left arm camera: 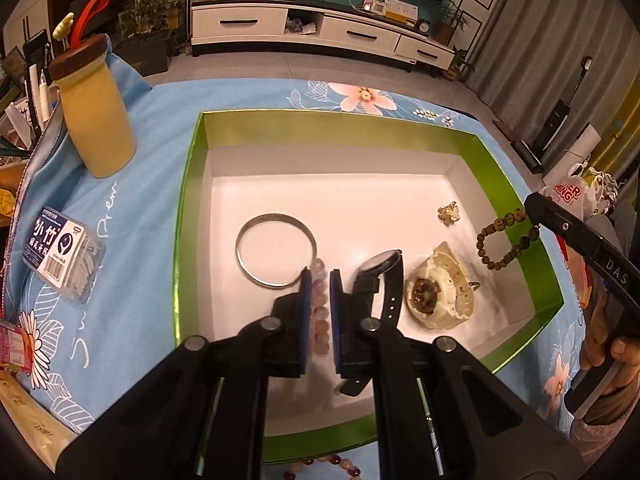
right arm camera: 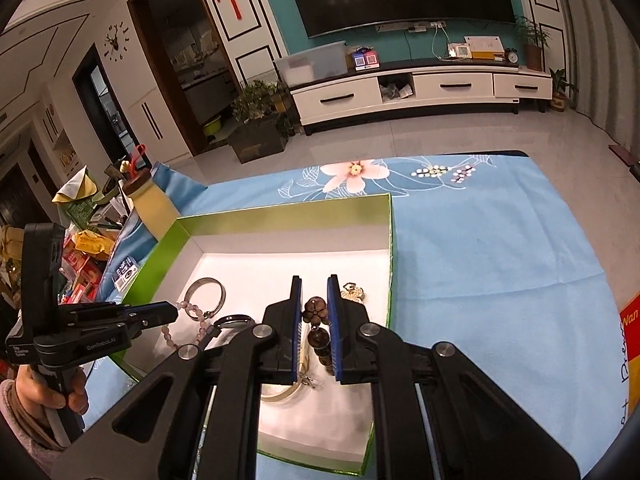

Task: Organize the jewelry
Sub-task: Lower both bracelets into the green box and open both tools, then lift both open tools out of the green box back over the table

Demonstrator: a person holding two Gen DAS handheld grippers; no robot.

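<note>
A green box [left arm camera: 192, 184] with a white floor holds a silver bangle [left arm camera: 276, 255], a black watch [left arm camera: 384, 280], a cream watch [left arm camera: 436, 292] and a gold brooch [left arm camera: 449, 213]. My left gripper [left arm camera: 319, 276] is shut on a pale pink bead bracelet [left arm camera: 320, 312] and holds it over the box; the bracelet shows hanging in the right wrist view [right arm camera: 192, 312]. My right gripper [right arm camera: 314, 284] is shut on a dark wooden bead bracelet [right arm camera: 318, 332] with a flower bead, over the box's right side. That bracelet shows in the left wrist view [left arm camera: 508, 240].
A cream bottle [left arm camera: 98, 120] with a brown lid stands left of the box on the blue floral cloth [left arm camera: 152, 128]. A clear box of floss picks [left arm camera: 64, 256] lies at the left. Another reddish bead bracelet [left arm camera: 332, 466] lies before the box's near wall.
</note>
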